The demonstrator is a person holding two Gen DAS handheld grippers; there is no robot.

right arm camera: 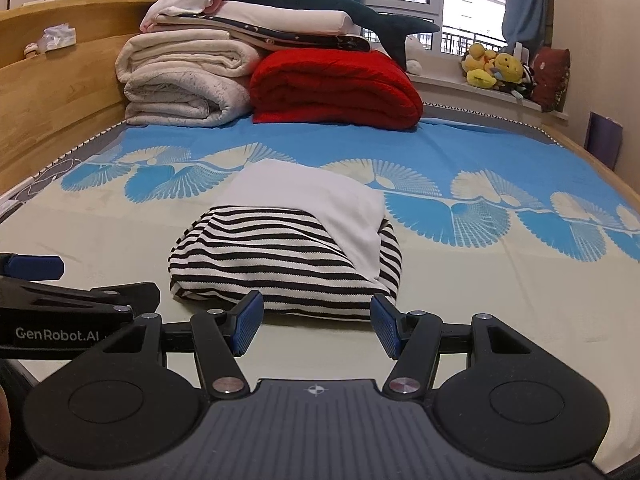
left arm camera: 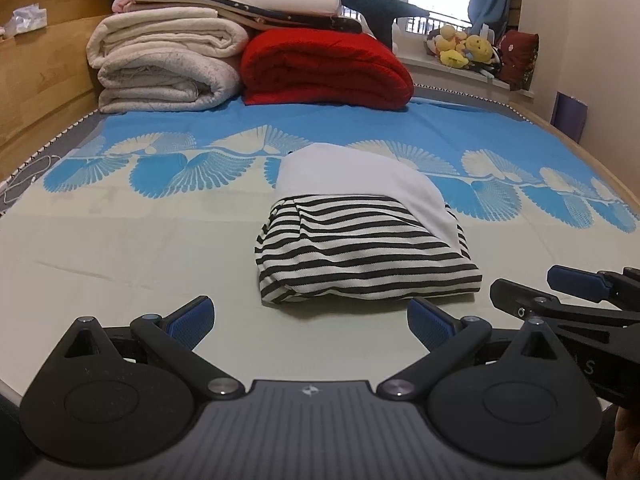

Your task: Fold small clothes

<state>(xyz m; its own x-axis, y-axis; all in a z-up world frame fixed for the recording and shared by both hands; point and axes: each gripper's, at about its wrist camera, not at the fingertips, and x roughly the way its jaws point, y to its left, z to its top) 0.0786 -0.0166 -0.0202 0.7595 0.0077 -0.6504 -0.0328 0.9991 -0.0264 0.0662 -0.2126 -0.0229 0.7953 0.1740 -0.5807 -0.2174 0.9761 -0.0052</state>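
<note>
**Folded striped garment on the bed, both tools empty**

I see the black-and-white striped knit garment (left arm camera: 360, 256) lying folded into a compact bundle on the bed's pale sheet with blue fan print (left arm camera: 120, 248), roughly at the middle of the mattress. A plain white panel of the same bundle (left arm camera: 360, 176) covers its far half and drapes down its right side.

My left tool (left arm camera: 311, 322) stands spread wide, its blue ribbed pads (left arm camera: 192, 322) apart and nothing between them; it sits just short of the garment's near edge without touching it. My right tool (right arm camera: 316, 328) is likewise spread, though less widely, and empty, with its pads (right arm camera: 248, 324) close to the bundle's near hem. I cannot tell from the right wrist view whether they touch the cloth. Each tool shows at the edge of the other's view, so the two sit side by side.

At the head of the bed, well apart from the garment, rest a stack of folded cream blankets (left arm camera: 168, 64), a folded red quilt (left arm camera: 324, 68) beside it, and a dark teal plush shark (right arm camera: 340, 4) lying across the top. Yellow plush toys (right arm camera: 492, 68) sit on the window ledge.
</note>
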